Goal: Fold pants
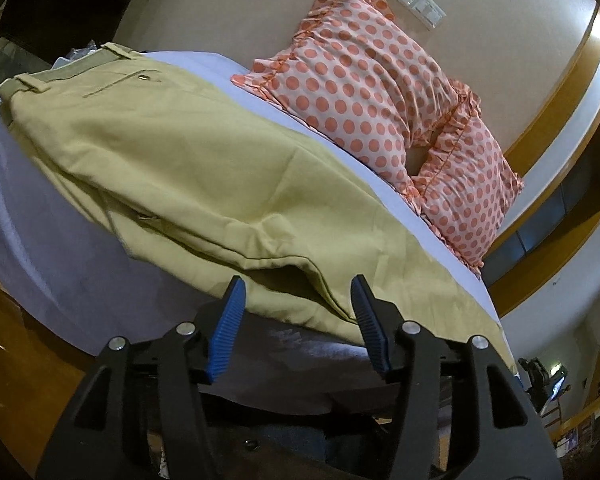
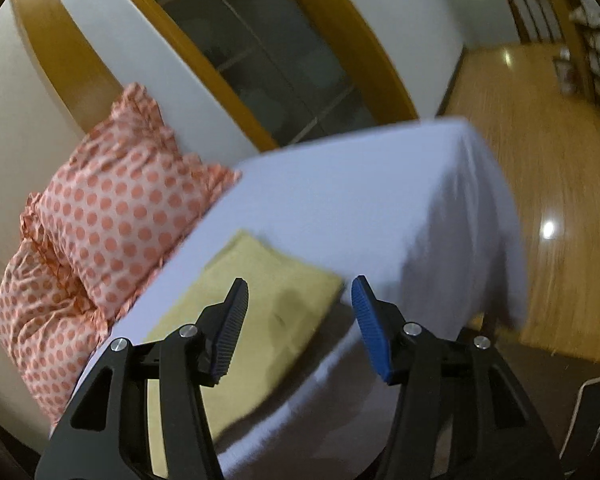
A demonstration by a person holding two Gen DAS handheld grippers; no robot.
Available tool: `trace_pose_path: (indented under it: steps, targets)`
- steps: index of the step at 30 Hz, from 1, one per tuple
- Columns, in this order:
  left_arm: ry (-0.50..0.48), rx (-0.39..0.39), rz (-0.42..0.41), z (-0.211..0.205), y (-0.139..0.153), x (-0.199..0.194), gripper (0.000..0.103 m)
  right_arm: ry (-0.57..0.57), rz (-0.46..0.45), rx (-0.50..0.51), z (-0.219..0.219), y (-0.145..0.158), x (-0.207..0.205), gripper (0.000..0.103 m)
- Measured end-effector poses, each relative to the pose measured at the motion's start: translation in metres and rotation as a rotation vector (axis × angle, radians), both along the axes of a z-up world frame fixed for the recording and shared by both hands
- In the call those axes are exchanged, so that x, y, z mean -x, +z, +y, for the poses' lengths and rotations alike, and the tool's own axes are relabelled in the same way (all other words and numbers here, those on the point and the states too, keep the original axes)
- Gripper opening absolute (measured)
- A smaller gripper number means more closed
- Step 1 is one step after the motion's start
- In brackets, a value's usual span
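Well, the khaki pants (image 1: 188, 168) look soft and floppy on the bed (image 1: 60, 256); both grippers' fingers (image 1: 228, 332) gape empty, so pinch the hem corners.

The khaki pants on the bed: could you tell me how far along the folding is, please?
Done: the khaki pants lie with one leg over the other on the bed sheet. In hand: nothing; the left gripper and right gripper are open near the hem. Left: folding hem toward waistband.

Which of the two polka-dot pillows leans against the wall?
The far pillow, under the wall sockets; the near pillow lies lower on the bed.
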State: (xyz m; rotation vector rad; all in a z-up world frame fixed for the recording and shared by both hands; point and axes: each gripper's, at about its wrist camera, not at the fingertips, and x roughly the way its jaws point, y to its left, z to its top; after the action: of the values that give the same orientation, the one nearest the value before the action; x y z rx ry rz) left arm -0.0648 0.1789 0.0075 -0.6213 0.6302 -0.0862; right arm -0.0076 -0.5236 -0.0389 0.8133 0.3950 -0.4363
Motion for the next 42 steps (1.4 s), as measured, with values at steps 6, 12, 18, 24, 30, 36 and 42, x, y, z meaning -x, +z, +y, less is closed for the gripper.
trace_pose_path:
  steps: [6,12,18,24,30,36,42]
  targets:
    - [-0.016,-0.009,-0.013,-0.006,0.002,-0.001,0.059,0.151,-0.037,0.035,0.032,-0.005,-0.013,0.04]
    - [-0.001,-0.005,-0.037,-0.004,0.005,0.001,0.067,0.226,-0.097,0.051,0.043,-0.006,-0.026,0.006]
    - [0.089,-0.022,-0.076,0.006,0.014,0.012,0.09,0.439,-0.242,0.125,0.096,0.058,-0.06,0.005]
    - [0.118,-0.028,-0.06,0.01,0.008,0.019,0.091,0.991,-0.307,0.183,0.269,0.099,-0.094,0.005]
    - [0.103,-0.108,-0.028,0.007,0.003,0.022,0.091,1.449,-0.011,0.456,0.423,0.067,-0.077,0.024]
    - [0.139,-0.096,-0.008,0.024,-0.003,0.017,0.093,1.417,-0.078,0.441,0.4,0.072,-0.054,0.085]
    - [0.195,-0.028,0.018,0.046,-0.009,0.007,0.093,1.32,-0.047,0.299,0.368,0.068,-0.074,0.09]
